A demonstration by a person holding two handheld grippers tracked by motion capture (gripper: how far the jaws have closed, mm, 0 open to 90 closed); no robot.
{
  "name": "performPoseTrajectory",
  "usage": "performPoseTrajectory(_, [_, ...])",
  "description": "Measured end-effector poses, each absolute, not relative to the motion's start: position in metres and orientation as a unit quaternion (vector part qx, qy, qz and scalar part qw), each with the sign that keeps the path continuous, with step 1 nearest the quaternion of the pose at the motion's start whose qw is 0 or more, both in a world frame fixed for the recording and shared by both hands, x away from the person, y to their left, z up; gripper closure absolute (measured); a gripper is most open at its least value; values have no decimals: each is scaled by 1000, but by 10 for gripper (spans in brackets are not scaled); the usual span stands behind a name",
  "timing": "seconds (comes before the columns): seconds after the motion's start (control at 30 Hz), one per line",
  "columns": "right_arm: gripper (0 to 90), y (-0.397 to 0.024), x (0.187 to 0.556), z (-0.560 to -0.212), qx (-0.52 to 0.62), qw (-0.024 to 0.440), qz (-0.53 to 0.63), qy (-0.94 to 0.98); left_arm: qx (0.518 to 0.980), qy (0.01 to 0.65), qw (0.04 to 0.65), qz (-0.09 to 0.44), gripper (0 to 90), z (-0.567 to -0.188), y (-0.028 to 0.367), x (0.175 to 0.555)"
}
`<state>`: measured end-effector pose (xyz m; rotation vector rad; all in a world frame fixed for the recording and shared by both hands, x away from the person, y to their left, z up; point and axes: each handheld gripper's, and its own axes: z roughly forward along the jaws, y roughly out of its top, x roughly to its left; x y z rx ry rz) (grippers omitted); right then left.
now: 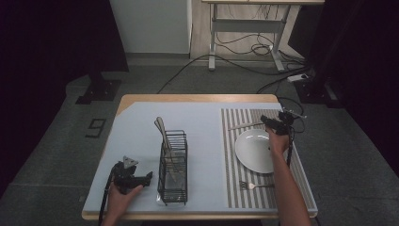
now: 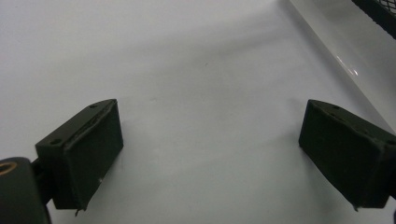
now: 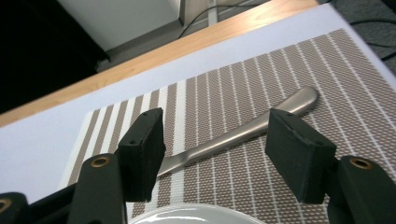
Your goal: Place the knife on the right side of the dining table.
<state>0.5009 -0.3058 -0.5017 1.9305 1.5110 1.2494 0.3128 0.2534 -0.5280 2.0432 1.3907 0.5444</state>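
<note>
A metal knife [image 1: 244, 125] lies flat on the striped placemat [image 1: 230, 160], just beyond a white plate [image 1: 256, 150]. My right gripper [image 1: 275, 123] hovers over the plate's far rim. In the right gripper view its jaws stand apart on either side of the knife [image 3: 243, 133], with neither pad touching the handle; the right gripper [image 3: 215, 128] is open. A fork [image 1: 254, 186] rests on the mat's near edge. My left gripper [image 1: 141, 179] sits low on the pale blue cover at the near left, and the left gripper [image 2: 210, 135] is open with nothing between its pads.
A black wire caddy [image 1: 172, 165] with a few utensils standing in it sits between the two hands, just right of the left gripper. The table's wooden edge [image 1: 197, 98] runs along the far side. Cables and a desk frame lie on the floor beyond.
</note>
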Motion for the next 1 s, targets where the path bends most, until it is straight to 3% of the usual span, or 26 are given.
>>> performPoseTrajectory(0.57, [376, -288, 548, -512, 668, 159, 380, 620, 770, 524, 300, 206, 58, -528, 253, 313])
performPoseTrajectory(1.0, [393, -281, 556, -516, 659, 170, 354, 642, 770, 524, 301, 206, 58, -528, 253, 313])
